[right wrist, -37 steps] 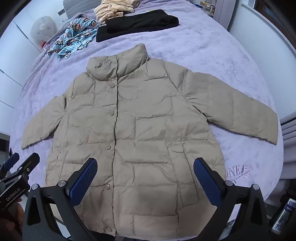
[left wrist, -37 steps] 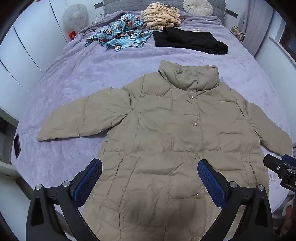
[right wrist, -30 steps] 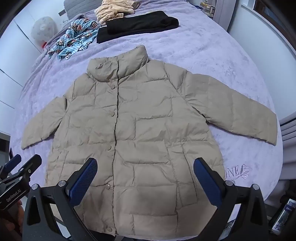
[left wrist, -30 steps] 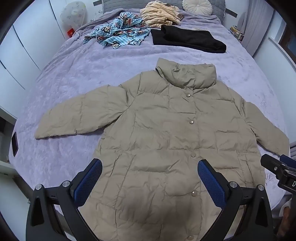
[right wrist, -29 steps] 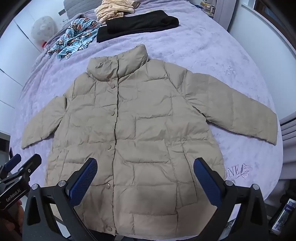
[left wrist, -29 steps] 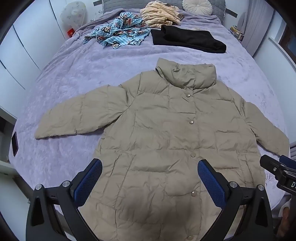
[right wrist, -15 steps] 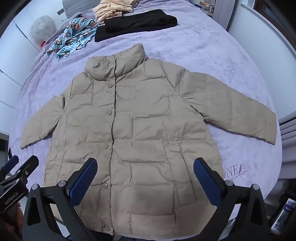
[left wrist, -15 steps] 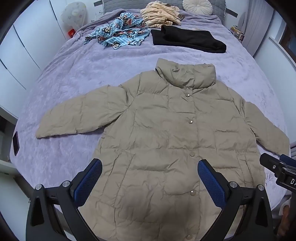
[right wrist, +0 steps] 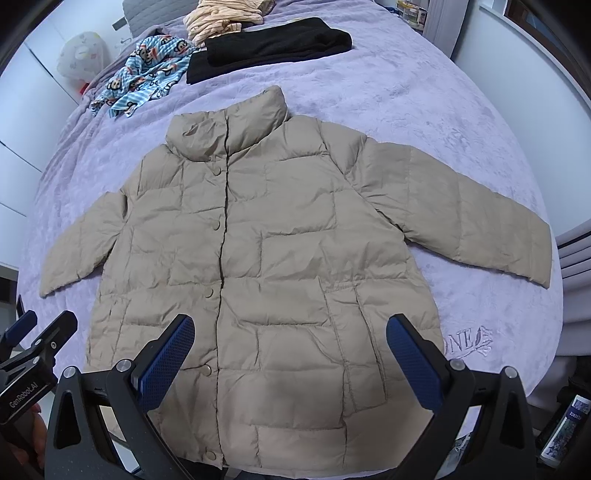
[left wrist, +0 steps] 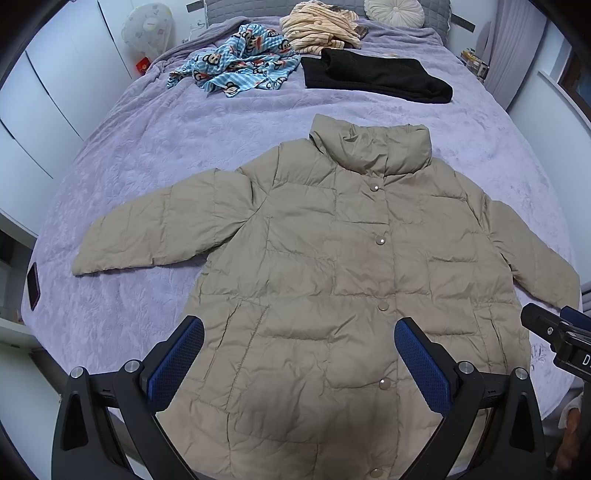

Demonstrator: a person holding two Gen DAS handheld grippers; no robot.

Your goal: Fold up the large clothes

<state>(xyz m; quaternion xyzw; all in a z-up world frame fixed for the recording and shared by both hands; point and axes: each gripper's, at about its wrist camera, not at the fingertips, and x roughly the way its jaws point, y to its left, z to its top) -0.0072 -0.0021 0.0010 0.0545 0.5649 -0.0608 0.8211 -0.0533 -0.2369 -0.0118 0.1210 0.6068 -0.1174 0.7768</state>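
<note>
A beige quilted puffer jacket (left wrist: pixel 332 266) (right wrist: pixel 280 236) lies flat and face up on the purple bedspread (left wrist: pixel 147 155), snapped closed, collar toward the headboard, both sleeves spread out to the sides. My left gripper (left wrist: pixel 299 354) hovers open above the jacket's lower front near the hem, nothing between its blue pads. My right gripper (right wrist: pixel 290 350) is also open above the hem, right of the snap line. Each gripper shows at the edge of the other's view. Neither touches the jacket.
At the head of the bed lie a blue cartoon-print garment (left wrist: pixel 236 62), a striped cream garment (left wrist: pixel 317 26), a folded black garment (left wrist: pixel 373 75) and a round cushion (left wrist: pixel 395 11). A phone (left wrist: pixel 33 284) rests at the bed's left edge. White cupboards stand left.
Both views have shifted only slightly over the jacket's hem; the jacket has not moved and both grippers stay open.
</note>
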